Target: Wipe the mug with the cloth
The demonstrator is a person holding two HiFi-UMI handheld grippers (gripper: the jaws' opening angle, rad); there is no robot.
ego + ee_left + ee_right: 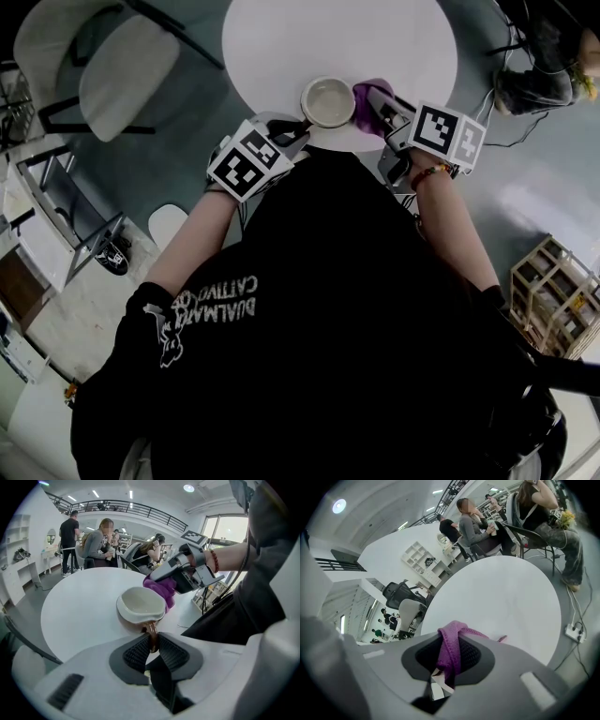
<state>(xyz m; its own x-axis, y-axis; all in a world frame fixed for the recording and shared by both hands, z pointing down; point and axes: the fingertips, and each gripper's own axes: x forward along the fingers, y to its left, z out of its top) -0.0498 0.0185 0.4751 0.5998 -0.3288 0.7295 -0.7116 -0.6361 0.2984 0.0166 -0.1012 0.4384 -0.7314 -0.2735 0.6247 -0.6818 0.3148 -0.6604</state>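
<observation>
While I am standing at the round white surface (281,37), my left claw (296,128) is gripping the mug (328,101) by its handle (152,637). In the left gripper view, the two ribbed black pads are pressing on the thin brown handle from both sides. The mug is sitting on the surface close to the edge nearest to me, with its opening facing up. It is cream inside and brown outside.

My right claw (375,108) is closing on the purple cloth (367,98). In the right gripper view, a folded strip of the knitted cloth is running between the pads and a loop of it is sticking out above them. Seen from the left gripper view, the cloth is hanging from the tip of the right claw and is touching the right side of the mug, at the rim.

The two claws are coming at the mug from opposite sides, the left one at the handle and the right one at the far wall.

A grey chair (103,56) is standing on the floor beyond the surface to the left. Some people are sitting and standing in the background.
</observation>
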